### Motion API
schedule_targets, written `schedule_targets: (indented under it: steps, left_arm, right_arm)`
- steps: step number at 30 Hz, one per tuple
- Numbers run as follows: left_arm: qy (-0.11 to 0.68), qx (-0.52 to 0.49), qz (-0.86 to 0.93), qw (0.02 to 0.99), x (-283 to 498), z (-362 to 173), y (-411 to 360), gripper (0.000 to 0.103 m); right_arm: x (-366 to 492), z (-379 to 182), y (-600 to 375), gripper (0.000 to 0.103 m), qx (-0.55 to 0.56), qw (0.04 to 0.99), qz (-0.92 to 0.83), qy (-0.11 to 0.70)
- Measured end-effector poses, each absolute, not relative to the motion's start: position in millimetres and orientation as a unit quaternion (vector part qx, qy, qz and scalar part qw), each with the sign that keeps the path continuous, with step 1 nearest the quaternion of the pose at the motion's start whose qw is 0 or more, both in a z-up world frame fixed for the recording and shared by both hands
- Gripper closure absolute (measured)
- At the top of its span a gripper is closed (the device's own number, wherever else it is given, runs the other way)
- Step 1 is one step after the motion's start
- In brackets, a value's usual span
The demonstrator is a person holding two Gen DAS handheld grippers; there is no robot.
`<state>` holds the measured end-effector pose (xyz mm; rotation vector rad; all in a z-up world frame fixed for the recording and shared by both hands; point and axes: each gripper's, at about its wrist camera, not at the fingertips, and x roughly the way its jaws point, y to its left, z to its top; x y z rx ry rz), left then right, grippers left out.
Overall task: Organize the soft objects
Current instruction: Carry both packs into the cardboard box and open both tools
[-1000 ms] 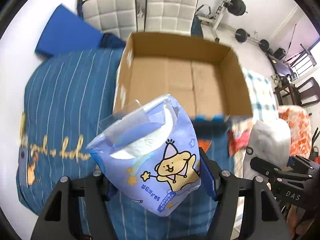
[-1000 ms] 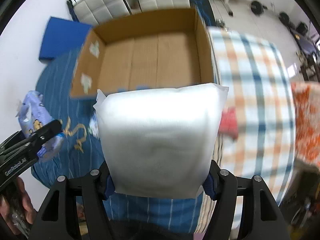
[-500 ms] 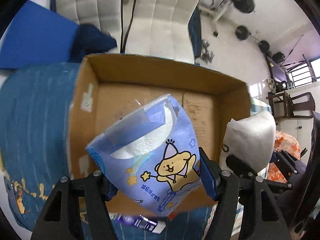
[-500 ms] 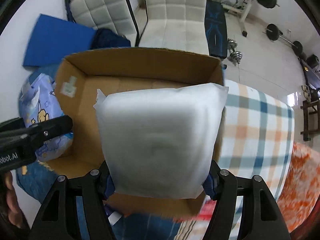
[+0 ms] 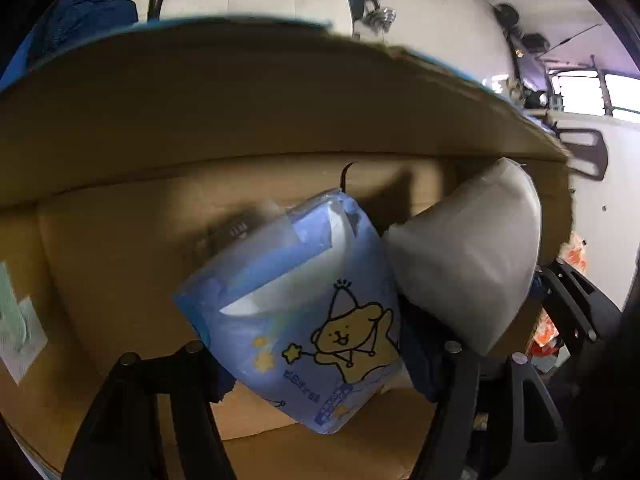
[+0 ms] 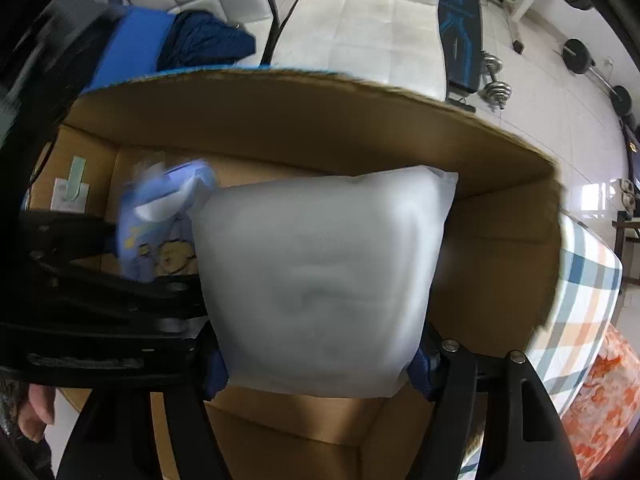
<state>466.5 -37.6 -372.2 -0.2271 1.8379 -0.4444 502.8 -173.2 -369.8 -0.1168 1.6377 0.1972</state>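
Inside the cardboard box (image 5: 120, 248), the left gripper (image 5: 320, 364) pinches the blue cartoon-printed pack (image 5: 304, 312) between its jaws, while the right gripper (image 6: 320, 360), jaws opening, has the white soft pack (image 6: 320, 280) between its blue pads (image 6: 420, 364), touching the blue pack.

The left gripper (image 5: 320, 364) clamps a blue tissue pack (image 5: 304, 320) printed with a cartoon dog inside the cardboard box (image 5: 240, 112), by its far wall. A white soft package (image 5: 468, 264) touches the pack's right side, near the box's right corner.
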Motion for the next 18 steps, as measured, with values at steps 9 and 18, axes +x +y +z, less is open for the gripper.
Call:
schedule_targets:
  steps: [9, 18]
  left_arm:
    - [0.788, -0.051, -0.137, 0.598, 461, -366, -39, 0.034]
    - [0.785, -0.044, -0.101, 0.609, 443, -337, -22, 0.012]
  right_arm:
    - [499, -379, -175, 0.028, -0.038, 0.667, 0.092, 0.739]
    - [497, -361, -170, 0.013, -0.064, 0.691, 0.066, 0.717]
